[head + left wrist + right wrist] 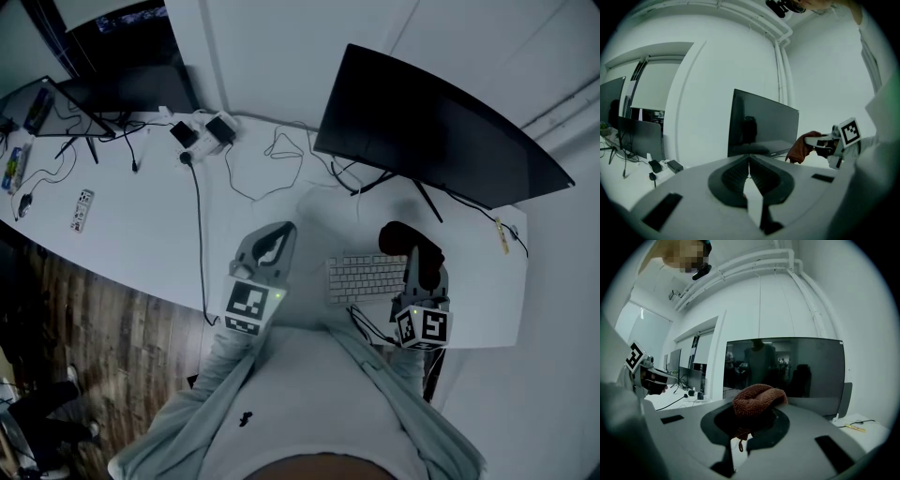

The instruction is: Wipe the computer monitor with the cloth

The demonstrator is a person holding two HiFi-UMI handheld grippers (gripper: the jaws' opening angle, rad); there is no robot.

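The dark computer monitor (pixel 441 131) stands on a thin stand at the back right of the white desk (pixel 141 234), its screen off. My right gripper (pixel 412 248) is in front of it, above the keyboard, shut on a bunched reddish-brown cloth (pixel 401 238). In the right gripper view the cloth (pixel 757 401) bulges out of the jaws, short of the screen (pixel 797 373) and apart from it. My left gripper (pixel 277 236) hovers left of the keyboard, jaws together with nothing between them. The left gripper view shows the monitor (pixel 761 124) ahead and the cloth (pixel 801 146) at the right.
A white keyboard (pixel 366 277) lies under the right gripper. Loose cables (pixel 281 159) and power adapters (pixel 202 136) lie at the back middle. A second monitor (pixel 80 103) and a remote (pixel 82 208) sit at the left. The desk's front edge borders wooden floor (pixel 84 309).
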